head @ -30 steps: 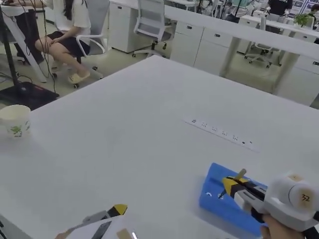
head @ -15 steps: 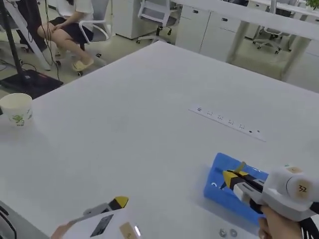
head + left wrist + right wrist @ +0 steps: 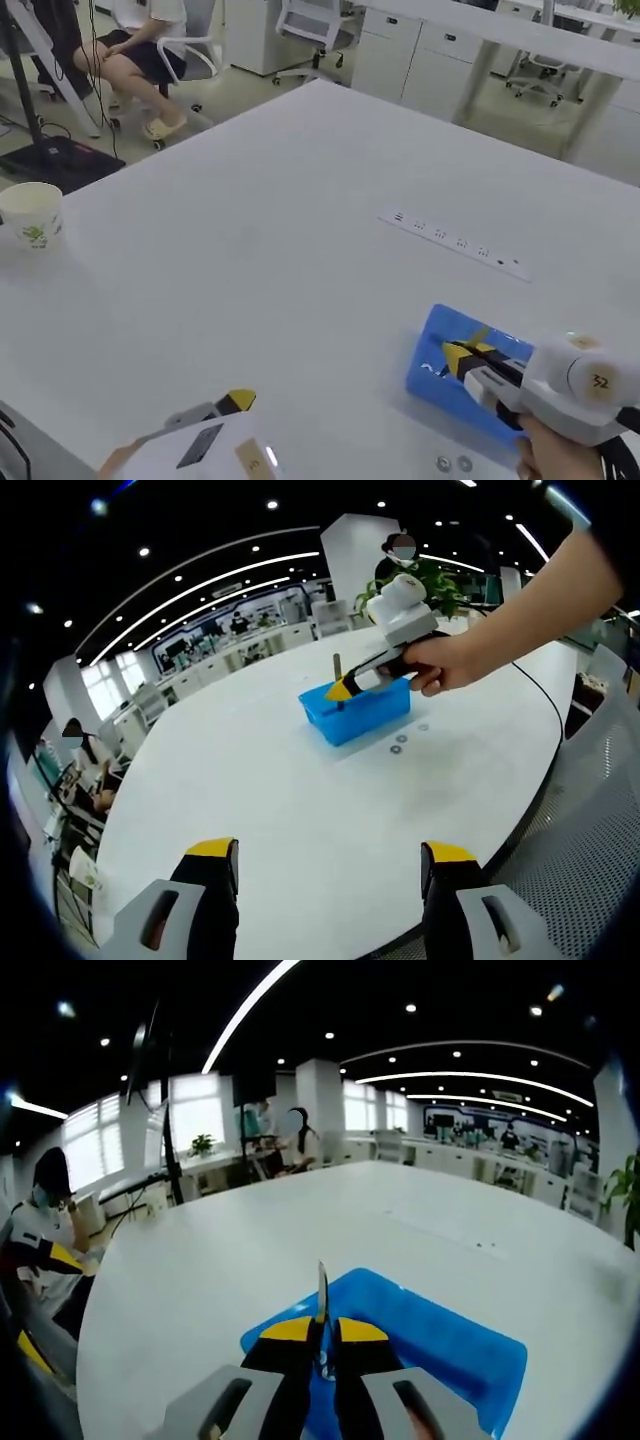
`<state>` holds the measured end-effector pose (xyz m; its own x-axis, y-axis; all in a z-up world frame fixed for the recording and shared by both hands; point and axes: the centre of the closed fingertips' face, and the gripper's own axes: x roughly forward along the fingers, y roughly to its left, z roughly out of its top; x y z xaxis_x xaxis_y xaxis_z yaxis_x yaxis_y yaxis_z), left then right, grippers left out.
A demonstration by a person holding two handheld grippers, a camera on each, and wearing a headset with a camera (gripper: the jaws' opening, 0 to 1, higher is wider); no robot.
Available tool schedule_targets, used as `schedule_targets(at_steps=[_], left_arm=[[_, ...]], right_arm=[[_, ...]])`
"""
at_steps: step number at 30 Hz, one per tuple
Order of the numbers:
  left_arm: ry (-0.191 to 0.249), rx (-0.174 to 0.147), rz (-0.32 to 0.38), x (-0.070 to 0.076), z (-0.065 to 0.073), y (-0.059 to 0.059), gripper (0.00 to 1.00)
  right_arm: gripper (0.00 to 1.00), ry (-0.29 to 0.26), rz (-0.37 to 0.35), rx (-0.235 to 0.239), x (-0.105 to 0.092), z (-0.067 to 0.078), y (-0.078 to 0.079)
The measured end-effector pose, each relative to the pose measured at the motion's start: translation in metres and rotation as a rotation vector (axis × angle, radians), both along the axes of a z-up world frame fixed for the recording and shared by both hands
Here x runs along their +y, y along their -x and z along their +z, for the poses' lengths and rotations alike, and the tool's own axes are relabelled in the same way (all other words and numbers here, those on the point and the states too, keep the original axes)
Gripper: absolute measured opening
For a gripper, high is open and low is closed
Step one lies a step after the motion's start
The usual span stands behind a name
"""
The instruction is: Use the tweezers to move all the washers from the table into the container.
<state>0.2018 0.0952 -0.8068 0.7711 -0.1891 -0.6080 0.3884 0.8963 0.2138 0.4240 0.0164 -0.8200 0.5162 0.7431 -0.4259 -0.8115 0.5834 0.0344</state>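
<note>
1. The left gripper (image 3: 328,852) is nearest, at 7 o'clock in the head view. Its jaws are spread wide and empty above the bare table (image 3: 250,250).
2. Three washers (image 3: 397,748) lie loose on the table, just beside the near wall of the container (image 3: 355,712). In the head view two of them show at 5 o'clock. Judgement: the task is unfinished, with at least these three left to move. Whether any washer already lies inside the container cannot be told.
3. The right gripper (image 3: 322,1328) hangs over the container at 4 o'clock in the head view, jaws clenched on the tweezers (image 3: 322,1285).
4. The tweezers cross the jaws with the long axis near upright. The upper end points to 12 o'clock in the right gripper view and the lower end points down into the container. Whether the tips carry a washer cannot be told.
</note>
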Motion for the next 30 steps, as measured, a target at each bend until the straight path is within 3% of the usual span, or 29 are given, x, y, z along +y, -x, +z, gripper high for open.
schedule_targets(at_steps=[5, 7, 11, 18, 30], left_arm=[[-0.001, 0.001, -0.003, 0.000, 0.000, 0.000, 0.75], [-0.003, 0.001, -0.004, 0.000, 0.000, 0.000, 0.75], [0.013, -0.011, -0.010, -0.003, 0.002, 0.000, 0.76], [0.015, -0.017, -0.010, -0.003, 0.003, -0.001, 0.76], [0.017, -0.044, -0.003, -0.001, 0.008, -0.003, 0.75]], right_arm=[[0.03, 0.005, -0.007, 0.036, 0.000, 0.001, -0.002], [0.03, -0.001, 0.009, -0.019, 0.001, 0.010, -0.003], [0.04, -0.018, 0.010, -0.011, 0.002, 0.024, -0.003], [0.04, -0.038, 0.013, -0.061, -0.002, 0.051, 0.000], [0.04, -0.065, 0.012, -0.114, -0.018, 0.079, 0.025]])
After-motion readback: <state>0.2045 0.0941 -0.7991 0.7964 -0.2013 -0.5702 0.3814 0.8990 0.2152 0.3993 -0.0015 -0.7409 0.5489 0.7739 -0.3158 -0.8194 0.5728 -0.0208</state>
